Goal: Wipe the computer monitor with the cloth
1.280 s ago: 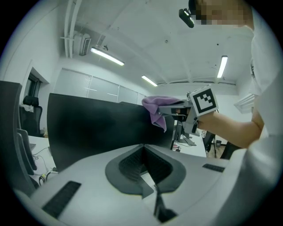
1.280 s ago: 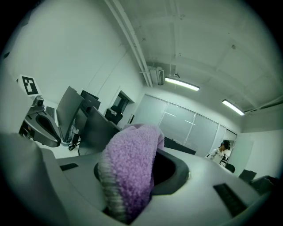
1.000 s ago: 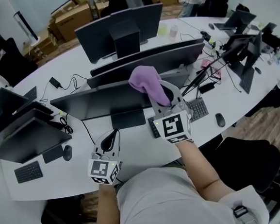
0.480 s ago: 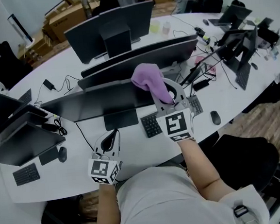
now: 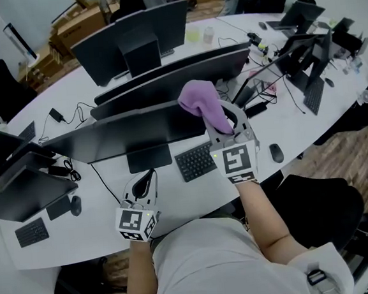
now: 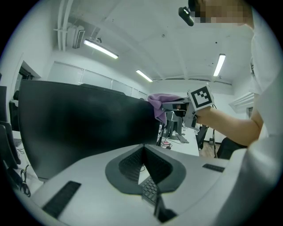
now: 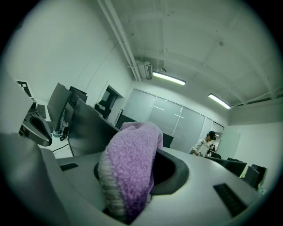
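Observation:
The nearest black monitor (image 5: 125,134) stands across the white desk (image 5: 176,204), its screen facing me. A purple cloth (image 5: 204,106) sits at the monitor's top right corner, with my right gripper (image 5: 225,119) shut on it. In the right gripper view the cloth (image 7: 130,167) bulges out of the jaws and hides the fingertips, with the monitor (image 7: 88,130) to the left. My left gripper (image 5: 149,177) hangs low in front of the monitor stand, shut and empty. In the left gripper view the dark screen (image 6: 84,128) fills the left side, with the cloth (image 6: 159,103) at its right edge.
A keyboard (image 5: 195,161) lies under the right arm and a mouse (image 5: 275,152) lies to its right. More monitors (image 5: 171,77) stand in rows behind, others lie flat at the left (image 5: 21,189). Cables cross the desk. A black chair (image 5: 317,208) stands at the right.
My right gripper has carried the cloth rightwards along the monitor's top edge to its right end. The left gripper has stayed where it was.

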{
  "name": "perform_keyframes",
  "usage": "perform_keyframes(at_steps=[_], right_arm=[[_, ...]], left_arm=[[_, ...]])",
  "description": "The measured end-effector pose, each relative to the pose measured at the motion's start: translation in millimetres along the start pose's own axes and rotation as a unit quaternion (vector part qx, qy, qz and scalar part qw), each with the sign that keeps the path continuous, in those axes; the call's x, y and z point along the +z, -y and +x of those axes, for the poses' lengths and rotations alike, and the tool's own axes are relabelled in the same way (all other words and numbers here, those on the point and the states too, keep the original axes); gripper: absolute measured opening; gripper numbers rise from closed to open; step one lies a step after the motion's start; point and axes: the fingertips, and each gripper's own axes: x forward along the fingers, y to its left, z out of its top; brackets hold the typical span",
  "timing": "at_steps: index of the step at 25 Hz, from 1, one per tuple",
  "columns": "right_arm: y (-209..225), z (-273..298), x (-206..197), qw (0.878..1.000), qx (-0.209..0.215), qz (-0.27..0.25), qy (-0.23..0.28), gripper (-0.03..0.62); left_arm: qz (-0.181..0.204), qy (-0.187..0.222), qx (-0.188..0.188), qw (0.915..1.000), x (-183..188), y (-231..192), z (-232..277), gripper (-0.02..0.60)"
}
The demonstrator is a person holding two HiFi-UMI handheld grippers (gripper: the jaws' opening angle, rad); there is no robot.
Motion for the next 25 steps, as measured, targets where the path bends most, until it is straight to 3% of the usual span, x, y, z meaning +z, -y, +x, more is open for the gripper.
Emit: perform_keyframes(at_steps=[18,25], right_arm=[[54,-24,-44,0.997,-0.037,0.069,0.008,0.114],[49,-23,-56,0.995,-0.022,0.098,0.018,0.112]], left_arm=[[0.014,-0.018,0.004,0.9997,-10,34,16,0.002],[0.015,-0.026,0.014,0.9995,-17,36,15,0.002]])
